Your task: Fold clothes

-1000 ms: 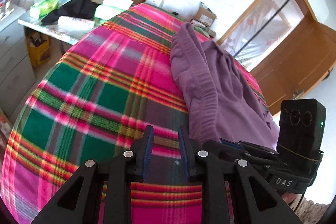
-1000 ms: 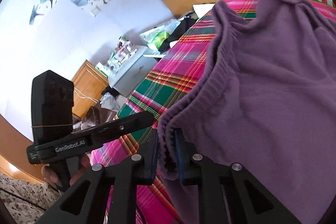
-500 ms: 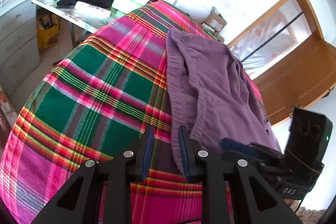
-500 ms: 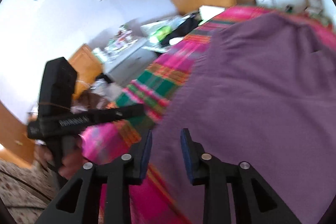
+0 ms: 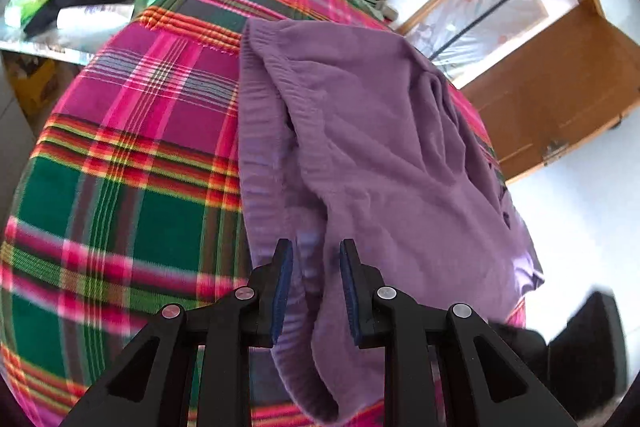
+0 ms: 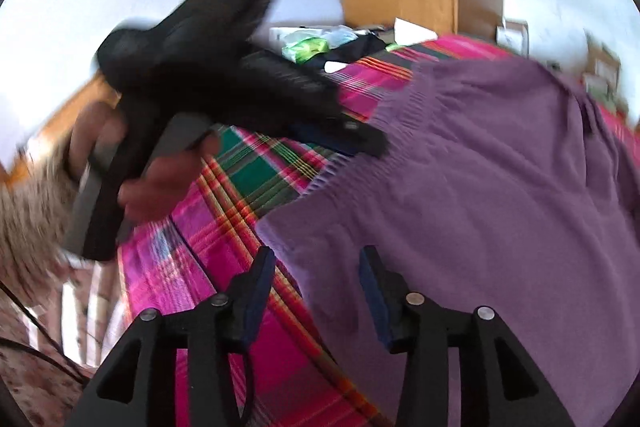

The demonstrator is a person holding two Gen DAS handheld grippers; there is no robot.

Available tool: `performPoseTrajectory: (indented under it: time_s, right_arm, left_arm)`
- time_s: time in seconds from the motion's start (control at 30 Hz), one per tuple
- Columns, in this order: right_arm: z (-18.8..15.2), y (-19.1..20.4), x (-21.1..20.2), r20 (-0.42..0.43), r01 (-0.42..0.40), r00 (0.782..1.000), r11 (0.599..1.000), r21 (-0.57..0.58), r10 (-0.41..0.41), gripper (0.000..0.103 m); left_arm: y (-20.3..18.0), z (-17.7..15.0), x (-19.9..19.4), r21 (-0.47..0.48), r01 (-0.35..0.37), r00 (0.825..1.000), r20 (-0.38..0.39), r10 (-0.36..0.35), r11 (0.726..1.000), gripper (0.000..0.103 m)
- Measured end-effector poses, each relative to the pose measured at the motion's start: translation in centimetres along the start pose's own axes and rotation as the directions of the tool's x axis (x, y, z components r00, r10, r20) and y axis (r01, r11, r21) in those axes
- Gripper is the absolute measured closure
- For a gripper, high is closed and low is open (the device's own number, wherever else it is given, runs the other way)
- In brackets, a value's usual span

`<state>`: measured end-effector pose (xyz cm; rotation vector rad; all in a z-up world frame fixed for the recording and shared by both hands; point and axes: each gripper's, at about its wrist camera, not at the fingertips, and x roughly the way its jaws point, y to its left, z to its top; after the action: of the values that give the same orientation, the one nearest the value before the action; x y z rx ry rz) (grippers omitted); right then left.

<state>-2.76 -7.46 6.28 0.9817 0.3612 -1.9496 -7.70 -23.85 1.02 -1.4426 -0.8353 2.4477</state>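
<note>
A soft, fleecy purple garment (image 5: 380, 147) with a ribbed, gathered waistband is lying on a bed under a pink, green and red plaid blanket (image 5: 132, 155), its long axis running away from the left wrist camera toward the far end of the bed. The left gripper (image 5: 316, 281) is sitting at the near waistband edge with its jaws apart and a fold of cloth between them, not clamped. The right gripper (image 6: 316, 281) is hovering over the garment's near corner, jaws wide apart and holding nothing.
</note>
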Motion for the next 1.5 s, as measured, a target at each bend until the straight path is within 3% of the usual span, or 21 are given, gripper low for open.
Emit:
performPoseTrajectory:
  time_s: [0.17,0.33,0.4,0.47,0.53,0.6,0.73,0.87,0.93,1.03,1.5]
  right_arm:
    - [0.2,0.6,0.9,-0.019,0.037,0.999,0.999,-0.039,-0.038,0.058]
    - [0.4,0.4,1.4,-0.026,0.045,0.999,0.998,-0.034,-0.046,0.058]
    - [0.5,0.3,1.6,-0.029,0.046,0.998,0.999,-0.029,-0.047,0.059]
    - [0.6,0.2,1.8,-0.032,0.047,0.998,0.999,-0.025,-0.048,0.063]
    - [0.7,0.3,1.9,-0.034,0.045,0.998,0.999,-0.024,-0.046,0.069]
    - [0.8,0.2,1.9,-0.034,0.043,0.998,0.999,-0.018,-0.044,0.083]
    - [1.1,0.1,1.9,-0.033,0.04,0.999,0.999,-0.005,-0.04,0.09]
    - [1.5,0.1,1.6,-0.021,0.038,0.999,0.999,0.002,-0.038,0.093]
    - [1.6,0.4,1.4,-0.017,0.037,0.999,0.999,-0.004,-0.037,0.093]
    - [1.7,1.0,0.9,0.002,0.026,1.0,0.999,-0.021,-0.026,0.094]
    - [3.8,3.7,0.6,0.067,-0.015,0.998,0.996,-0.084,0.021,0.095]
  left_arm:
    - [0.3,1.8,1.1,0.0,0.033,0.997,-0.068,-0.033,0.999,0.078]
    - [1.1,3.7,2.8,-0.037,0.072,0.982,-0.172,-0.077,0.997,0.078]
    - [1.2,4.5,2.9,-0.033,0.08,0.981,-0.173,-0.084,0.996,0.078]
    - [1.5,5.4,3.1,-0.04,0.07,0.982,-0.175,-0.076,0.997,0.078]
    - [2.2,6.2,3.7,-0.078,0.104,0.971,-0.206,-0.118,0.992,0.078]
    - [2.8,7.0,4.2,-0.116,0.142,0.959,-0.229,-0.166,0.983,0.078]
    - [3.2,8.3,4.4,-0.139,0.143,0.96,-0.221,-0.172,0.98,0.078]
    - [4.2,9.2,5.1,-0.181,0.19,0.941,-0.247,-0.232,0.965,0.078]
    - [4.6,9.6,5.2,-0.204,0.205,0.938,-0.239,-0.252,0.957,0.086]
    - [4.4,9.8,4.8,-0.155,0.175,0.95,-0.234,-0.208,0.972,0.097]
    - [4.9,10.2,-0.2,-0.102,0.159,0.983,-0.074,-0.167,0.982,0.099]
